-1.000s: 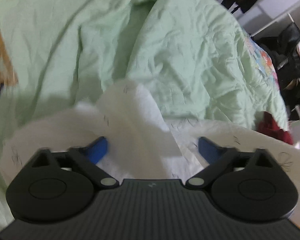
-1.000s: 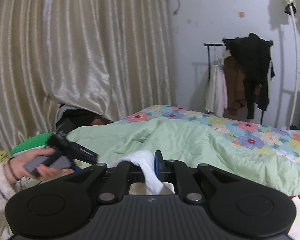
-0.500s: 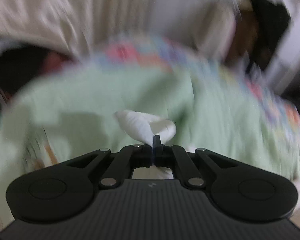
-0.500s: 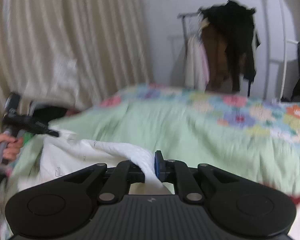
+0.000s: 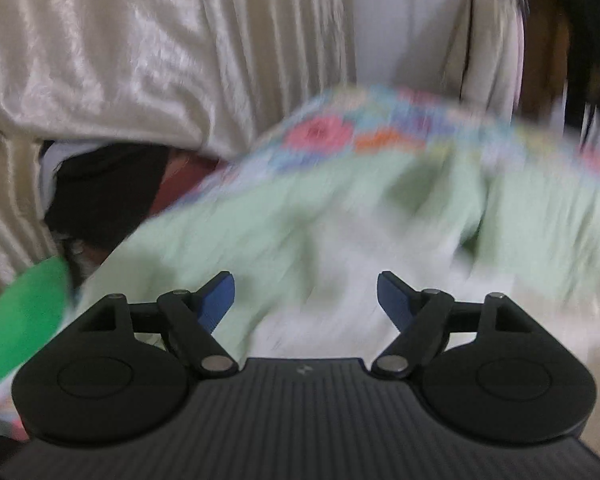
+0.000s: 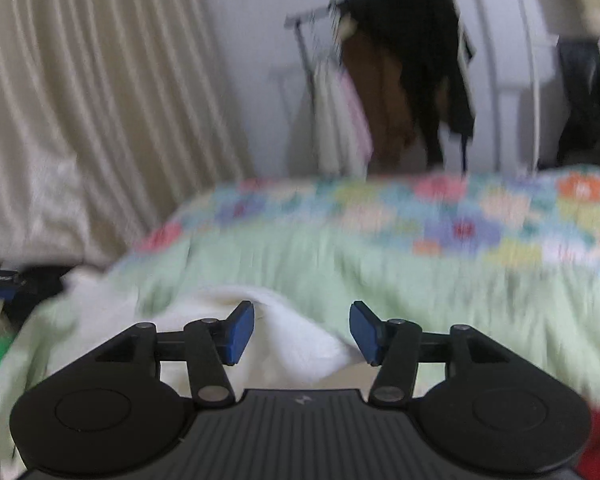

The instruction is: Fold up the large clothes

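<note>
A white fleecy garment (image 6: 296, 340) lies on the pale green quilt (image 6: 420, 276) of the bed. My right gripper (image 6: 302, 330) hangs just above a raised fold of it; its jaws are opening and the blue pads stand clear of the cloth. In the blurred left wrist view the same white garment (image 5: 340, 280) spreads below my left gripper (image 5: 306, 300), whose jaws are opening wide with nothing pinched between them. Part of the garment is hidden under both gripper bodies.
A floral bedcover (image 6: 460, 216) covers the far side of the bed. Cream curtains (image 5: 120, 48) hang at the left, a clothes rack with dark coats (image 6: 412, 64) stands by the wall. A green item (image 5: 20, 320) lies at the bed's left edge, dark clothing (image 5: 104, 192) behind it.
Both grippers were shut on folds of the white garment half a second ago; both now stand open and the cloth has dropped onto the quilt. The right gripper has moved lower and rolled.
</note>
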`<state>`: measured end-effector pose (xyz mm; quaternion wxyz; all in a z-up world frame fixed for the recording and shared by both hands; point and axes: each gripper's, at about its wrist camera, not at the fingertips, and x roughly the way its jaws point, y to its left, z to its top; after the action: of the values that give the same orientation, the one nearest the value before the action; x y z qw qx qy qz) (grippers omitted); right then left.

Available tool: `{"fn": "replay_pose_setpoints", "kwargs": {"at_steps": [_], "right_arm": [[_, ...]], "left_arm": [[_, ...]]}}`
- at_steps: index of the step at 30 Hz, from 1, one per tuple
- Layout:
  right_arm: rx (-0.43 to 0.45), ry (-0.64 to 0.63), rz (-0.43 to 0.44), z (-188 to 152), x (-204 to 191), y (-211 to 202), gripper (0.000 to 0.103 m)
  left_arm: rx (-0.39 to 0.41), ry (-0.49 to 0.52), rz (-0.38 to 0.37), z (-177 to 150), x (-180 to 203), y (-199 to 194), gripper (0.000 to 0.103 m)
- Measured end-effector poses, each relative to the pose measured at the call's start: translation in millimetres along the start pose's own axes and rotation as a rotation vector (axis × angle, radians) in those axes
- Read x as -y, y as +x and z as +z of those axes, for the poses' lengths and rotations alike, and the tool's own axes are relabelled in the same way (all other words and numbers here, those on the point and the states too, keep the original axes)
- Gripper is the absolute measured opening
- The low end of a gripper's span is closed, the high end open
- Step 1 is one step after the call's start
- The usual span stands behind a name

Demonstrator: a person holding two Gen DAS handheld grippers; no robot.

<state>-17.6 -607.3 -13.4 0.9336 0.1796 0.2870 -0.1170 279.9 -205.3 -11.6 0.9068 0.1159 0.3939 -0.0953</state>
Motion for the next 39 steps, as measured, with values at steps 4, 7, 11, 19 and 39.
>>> {"fn": "replay_pose_setpoints", "kwargs": {"at_steps": [4, 7, 11, 19, 39], "right_arm": [[-0.148, -0.019, 0.072, -57, 28, -53, 0.056], [-0.183, -0.049, 0.102, -95, 36, -95, 0.059], [-0.193, -0.124, 0.109, -135, 28, -135, 0.060], [-0.158, -0.491, 0.048, -206, -58, -170, 0.070], [0.003, -0.100, 0.060, -136, -32, -136, 0.002]], "left_arm": [[-0.240, -0.058, -0.113, -80, -46, -9, 0.081], [-0.308, -0.194, -0.230, -122, -73, -32, 0.081], [-0.375, -0.373, -0.320, -170, -94, -63, 0.083], [-0.349, -0.342, -0.350, -178, -51, -81, 0.089], [-0.237, -0.601, -0.448, -202, -58, -95, 0.068]]}}
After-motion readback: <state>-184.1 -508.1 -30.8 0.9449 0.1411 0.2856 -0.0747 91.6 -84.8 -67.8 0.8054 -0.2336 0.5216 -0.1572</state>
